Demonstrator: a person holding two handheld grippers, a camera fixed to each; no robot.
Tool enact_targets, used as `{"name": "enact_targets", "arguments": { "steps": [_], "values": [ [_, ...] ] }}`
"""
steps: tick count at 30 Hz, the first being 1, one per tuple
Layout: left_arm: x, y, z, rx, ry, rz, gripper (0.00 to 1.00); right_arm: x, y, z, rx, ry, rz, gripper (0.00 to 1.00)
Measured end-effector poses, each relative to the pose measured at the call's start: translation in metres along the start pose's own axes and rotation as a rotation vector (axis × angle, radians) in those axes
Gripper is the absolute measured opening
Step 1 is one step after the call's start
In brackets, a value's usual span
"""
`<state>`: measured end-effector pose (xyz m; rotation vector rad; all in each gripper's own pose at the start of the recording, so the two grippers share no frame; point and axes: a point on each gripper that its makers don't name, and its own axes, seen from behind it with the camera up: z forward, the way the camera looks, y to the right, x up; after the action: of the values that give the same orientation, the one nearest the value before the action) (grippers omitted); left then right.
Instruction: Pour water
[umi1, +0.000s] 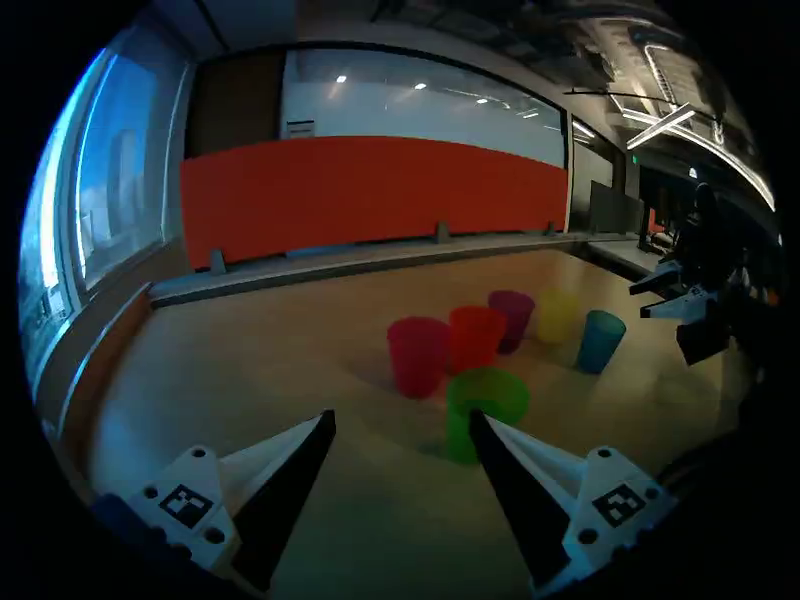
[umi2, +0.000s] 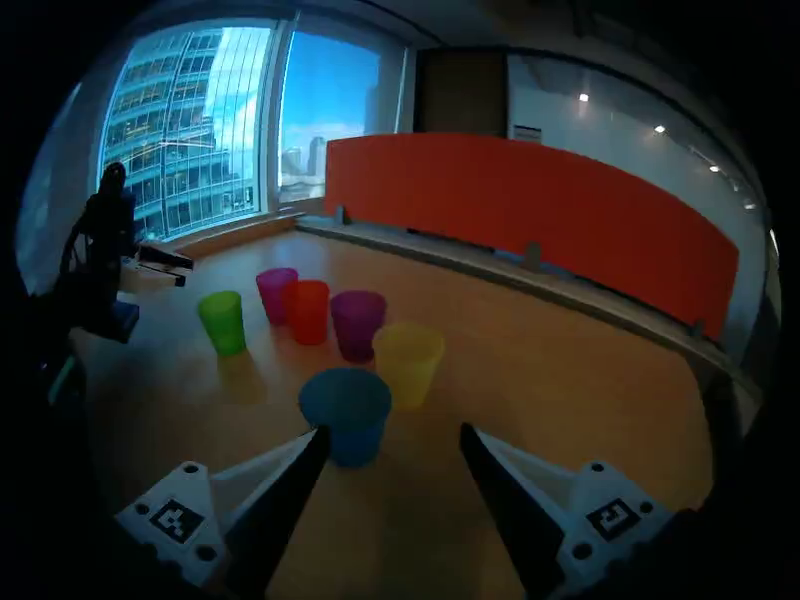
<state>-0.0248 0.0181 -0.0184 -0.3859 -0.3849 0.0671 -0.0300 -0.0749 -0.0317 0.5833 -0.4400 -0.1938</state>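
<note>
Left gripper (umi1: 401, 416), held apart, is faced by a green cup (umi1: 485, 400); right gripper (umi2: 393, 431), apart, by a blue cup (umi2: 346, 405). Cups are judged light, slippery, best gripped mid-wall.

Left gripper view: the green cup's (umi1: 485, 400) lower right side is behind a finger of the left tool (umi1: 400, 415). The purple cup's (umi1: 512, 318) left side is covered by the orange cup (umi1: 475, 338). The right tool (umi1: 640, 302) at the rim is too dark and small for detail, and whoever holds it is lost in shadow.

Right gripper view: the magenta cup (umi2: 275, 292) is partly behind orange, and the blue cup's (umi2: 346, 413) lower left is clipped by a finger. The left tool is a silhouette. Water in any cup: can't tell. Both near tool bodies are cut off at the bottom edge.
</note>
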Motion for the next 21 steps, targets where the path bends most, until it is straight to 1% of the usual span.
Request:
{"name": "enact_targets", "arguments": {
  "steps": [8,14,17,21],
  "values": [
    [0.024,-0.01,-0.008,0.071,0.081,0.012,0.99,0.029,0.016,-0.005,-0.109,0.089,0.021,1.0],
    [0.048,-0.013,-0.015,0.116,0.152,0.014,0.99,0.058,0.027,-0.017,-0.192,0.185,0.037,1.0],
    [0.06,-0.015,-0.02,0.139,0.194,0.01,0.99,0.071,0.034,-0.024,-0.233,0.235,0.051,1.0],
    [0.075,-0.018,-0.029,0.177,0.243,0.021,0.99,0.084,0.04,-0.034,-0.281,0.286,0.057,1.0]
  ]
}}
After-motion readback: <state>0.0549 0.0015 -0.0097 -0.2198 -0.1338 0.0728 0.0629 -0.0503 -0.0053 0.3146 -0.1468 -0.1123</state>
